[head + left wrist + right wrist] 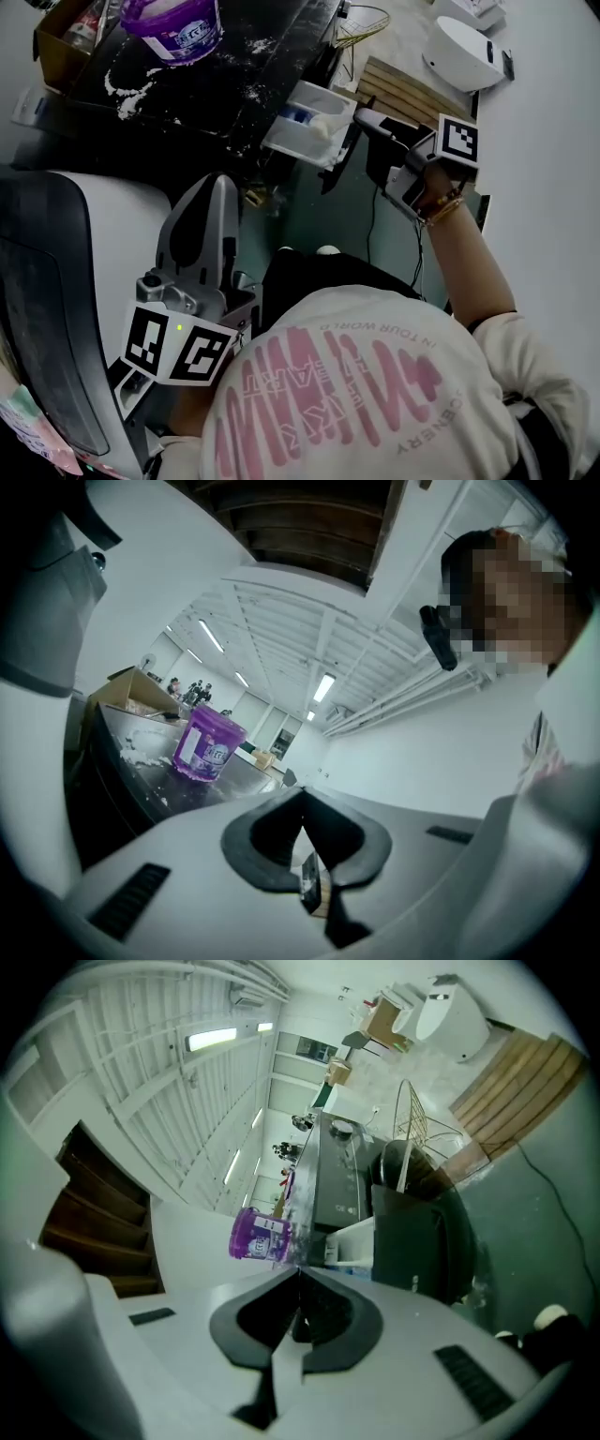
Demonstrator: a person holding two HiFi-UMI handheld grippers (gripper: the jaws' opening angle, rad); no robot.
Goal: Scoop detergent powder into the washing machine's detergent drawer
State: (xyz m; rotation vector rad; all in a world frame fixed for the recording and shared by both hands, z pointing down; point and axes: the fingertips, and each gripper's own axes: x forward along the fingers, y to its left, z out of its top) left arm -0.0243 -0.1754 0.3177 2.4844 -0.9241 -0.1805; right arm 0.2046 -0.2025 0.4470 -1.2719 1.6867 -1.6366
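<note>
Right gripper view shows the right gripper (300,1274) with its jaws pressed together and nothing between them. Just past the tips and slightly to the right sits the detergent drawer (349,1239). The purple detergent tub (258,1234) lies to the left, farther off.

In the head view the right gripper (367,119) is close beside the drawer (305,117), which lies just to its left. The drawer stands pulled out from the front of the washing machine (225,84). Its long axis runs from the machine toward the lower right, so its open end points at this gripper.

The tub (173,28) stands upright on the machine's dark top, well apart to the upper left, among spilled powder (127,94). No scoop can be made out.

The left gripper (220,180) is also closed and empty. It points toward the machine's top, with the tub (208,744) ahead and left of its tips (302,797). It looks better placed for the tub, and the right one is nearer the drawer.
</note>
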